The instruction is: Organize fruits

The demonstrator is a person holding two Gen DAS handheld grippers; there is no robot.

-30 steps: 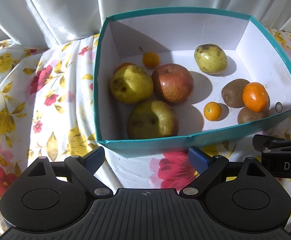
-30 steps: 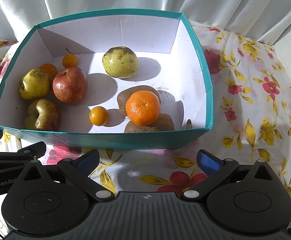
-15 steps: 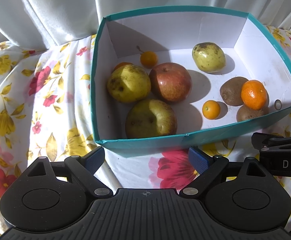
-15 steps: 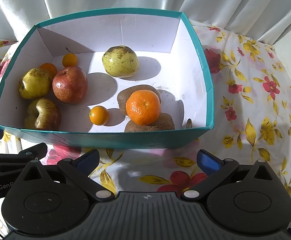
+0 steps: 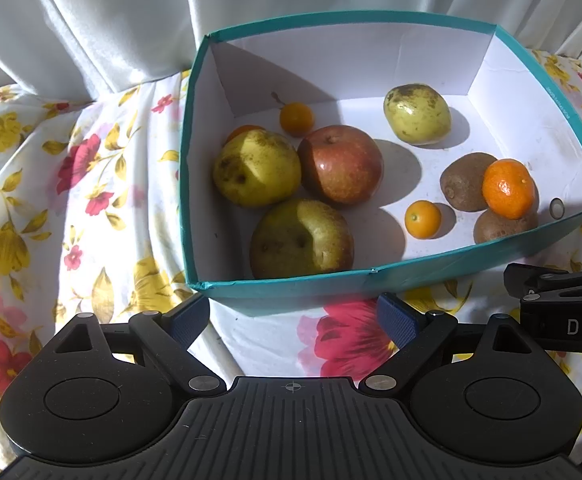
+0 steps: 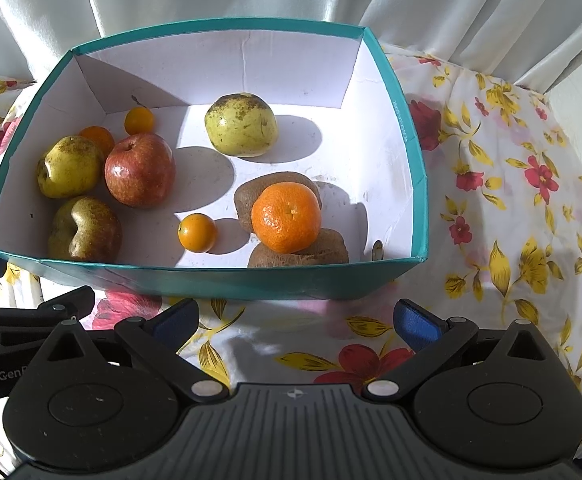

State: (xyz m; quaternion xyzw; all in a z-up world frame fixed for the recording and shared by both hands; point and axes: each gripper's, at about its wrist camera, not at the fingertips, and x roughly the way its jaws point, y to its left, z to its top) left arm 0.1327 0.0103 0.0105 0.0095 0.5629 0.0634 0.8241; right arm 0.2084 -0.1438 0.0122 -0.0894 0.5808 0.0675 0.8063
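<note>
Teal cardboard forms the outside of an open box point(image 5: 291, 286) with white inner walls, filling the upper middle and right of the left wrist view. It sits on a white cloth point(image 5: 91, 200) printed with red and yellow flowers, and pale curtains point(image 5: 111, 20) hang behind it. Inside, toward the left, a red apple point(image 5: 341, 164) touches a yellow-green pear point(image 5: 257, 168), with a second pear point(image 5: 301, 240) just below them near the front wall. A small orange fruit point(image 5: 297, 119) with a stem lies behind the apple. A third pear point(image 5: 417, 114) sits apart, toward the back right. At the right, a mandarin point(image 5: 509, 188) rests on two brown kiwis point(image 5: 463, 182), and another small orange fruit point(image 5: 423, 219) lies just left of them. Along the bottom of the frame, the left gripper point(image 5: 291, 320) has its blue-tipped fingers spread wide, with nothing between them but cloth.

From the right wrist view the same box point(image 6: 231, 280) fills the upper left and centre. The mandarin point(image 6: 285, 217) sits near the front right, atop the kiwis point(image 6: 259, 196); the apple point(image 6: 139, 170) and two pears are at the left. At the bottom, the right gripper point(image 6: 295, 320) also stands wide apart and empty over the cloth, in front of the box.
</note>
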